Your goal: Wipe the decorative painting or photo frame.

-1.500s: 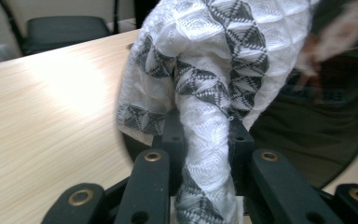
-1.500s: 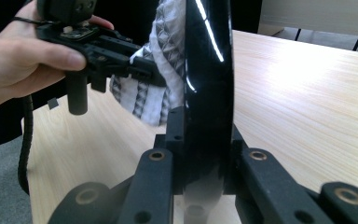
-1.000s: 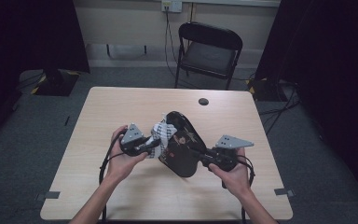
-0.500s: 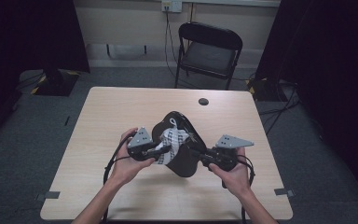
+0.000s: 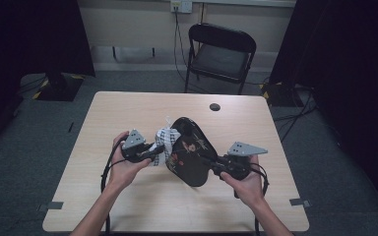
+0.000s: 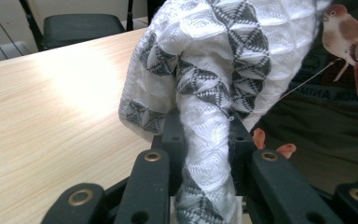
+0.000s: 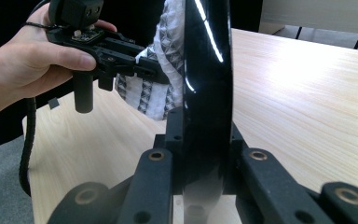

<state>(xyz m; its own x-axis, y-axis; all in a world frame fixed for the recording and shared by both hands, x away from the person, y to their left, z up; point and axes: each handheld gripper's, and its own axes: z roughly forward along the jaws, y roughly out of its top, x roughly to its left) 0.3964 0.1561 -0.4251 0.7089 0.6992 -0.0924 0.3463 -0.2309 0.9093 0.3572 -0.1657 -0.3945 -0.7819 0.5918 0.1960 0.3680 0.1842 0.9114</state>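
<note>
Above the table (image 5: pixel 128 196), the black tray (image 5: pixel 189 152) is pinched by the right gripper (image 5: pixel 215 163). Beside it, the white cloth (image 5: pixel 163 142) is squeezed by the left gripper (image 5: pixel 153 150). The tray looks shiny, so it could perhaps be dropped if rubbed hard.

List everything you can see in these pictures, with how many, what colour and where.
tray: one, black with bird and flower print, held tilted above the table middle, right gripper on its edge
cloth: one, white with grey triangles, against the tray's left side
table: one, light wood, centre
small round thing: one, black, far side of table
chair: one, black, behind the table
left gripper: one, black, shut on the cloth
right gripper: one, black, shut on the tray
hands: two, bottom
</note>
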